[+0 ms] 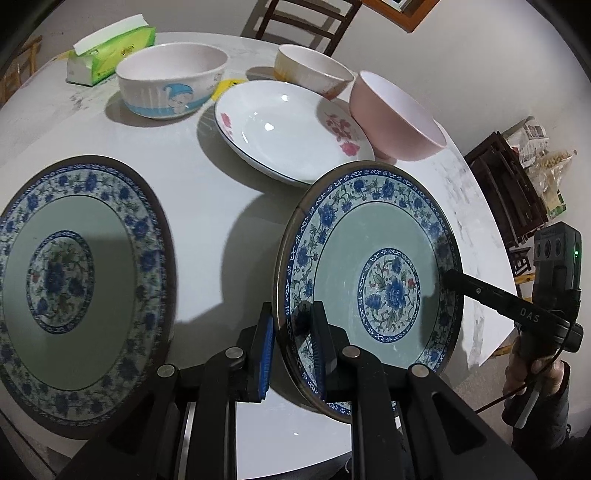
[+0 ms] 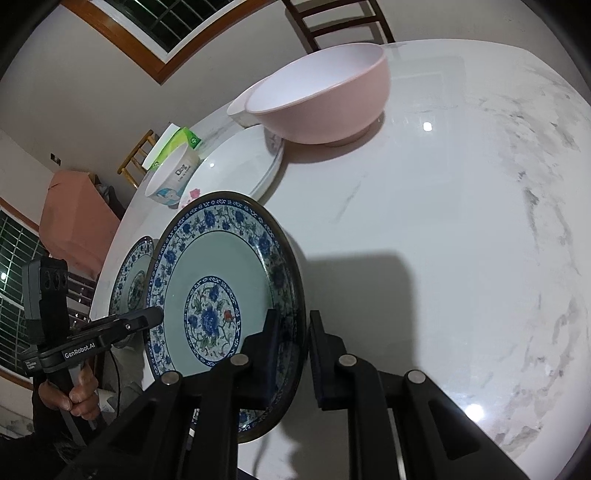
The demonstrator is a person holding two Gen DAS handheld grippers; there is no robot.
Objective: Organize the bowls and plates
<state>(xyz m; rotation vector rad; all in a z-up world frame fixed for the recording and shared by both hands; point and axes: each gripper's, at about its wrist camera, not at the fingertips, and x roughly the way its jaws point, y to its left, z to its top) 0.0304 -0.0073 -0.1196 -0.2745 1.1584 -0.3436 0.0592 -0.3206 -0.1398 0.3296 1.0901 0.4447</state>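
A blue-flowered plate (image 1: 373, 288) is held tilted above the white table, both grippers on its rim. My left gripper (image 1: 293, 343) straddles its left edge, blue pads on either side. My right gripper (image 2: 293, 354) straddles the opposite edge of the same plate (image 2: 221, 291), with a gap at the outer pad; its finger shows in the left wrist view (image 1: 480, 291). A second matching plate (image 1: 74, 291) lies flat at the left. A white plate with pink flowers (image 1: 291, 129), a pink bowl (image 1: 395, 118), a cartoon bowl (image 1: 171, 79) and a cream bowl (image 1: 314, 68) stand further back.
A green tissue pack (image 1: 110, 51) lies at the table's far left. Wooden chairs (image 1: 306, 18) stand behind the table. A dark cabinet with bags (image 1: 517, 177) is at the right. The table edge (image 1: 491, 343) runs close by the right gripper.
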